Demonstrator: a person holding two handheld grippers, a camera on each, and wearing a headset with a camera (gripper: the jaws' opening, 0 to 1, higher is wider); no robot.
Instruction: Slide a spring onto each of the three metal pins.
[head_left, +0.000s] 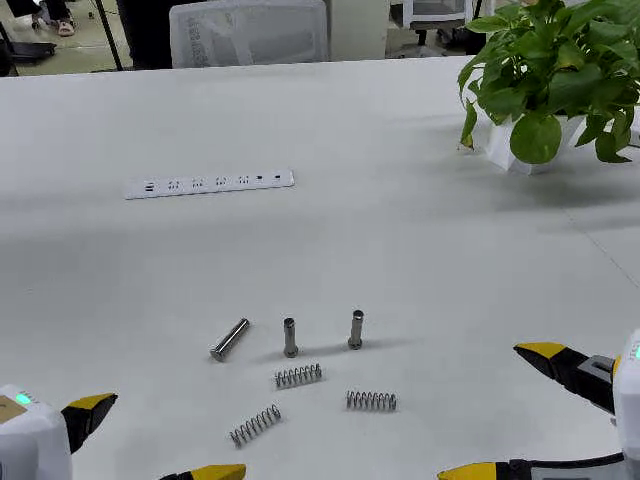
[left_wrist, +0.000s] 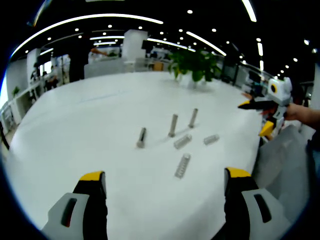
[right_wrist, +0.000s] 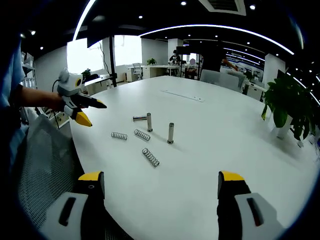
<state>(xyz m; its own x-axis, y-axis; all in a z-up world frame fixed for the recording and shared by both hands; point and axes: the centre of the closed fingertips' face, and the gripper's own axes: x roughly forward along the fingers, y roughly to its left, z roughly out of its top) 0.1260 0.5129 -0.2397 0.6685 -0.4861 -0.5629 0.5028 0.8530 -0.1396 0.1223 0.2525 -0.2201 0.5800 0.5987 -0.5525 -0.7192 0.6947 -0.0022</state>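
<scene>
White table top (head_left: 420, 250) stretches wide before you, in an open office with rows of ceiling lamps. Near the edge on your side stands a short shiny metal pin (head_left: 290, 337), upright on its wider head; I call it the middle pin. A second upright metal pin (head_left: 356, 329) stands near the middle pin on its right, apart from it. A third metal pin (head_left: 229, 339) lies flat near the middle pin on its left, with the head turned toward you. All three pins are bare. Three small coiled wire springs lie flat on your side of the middle pin. The first spring (head_left: 298, 375) is just in front of the middle pin and does not touch it. The second spring (head_left: 371, 400) is in front and to the right. The third spring (head_left: 255, 424) is in front and to the left, the closest to you. A long white power strip (head_left: 210, 184) lies well beyond the middle pin, to the left. A green leafy plant in a white pot (head_left: 545, 80) stands well beyond it, to the right. Your left gripper (head_left: 150, 442), with yellow tips, is nearer to you than the middle pin, on the left. Its jaws are spread wide and grasp nothing. Your right gripper (head_left: 505, 410) is on the right, also nearer to you, and its jaws are likewise released and wide apart.
</scene>
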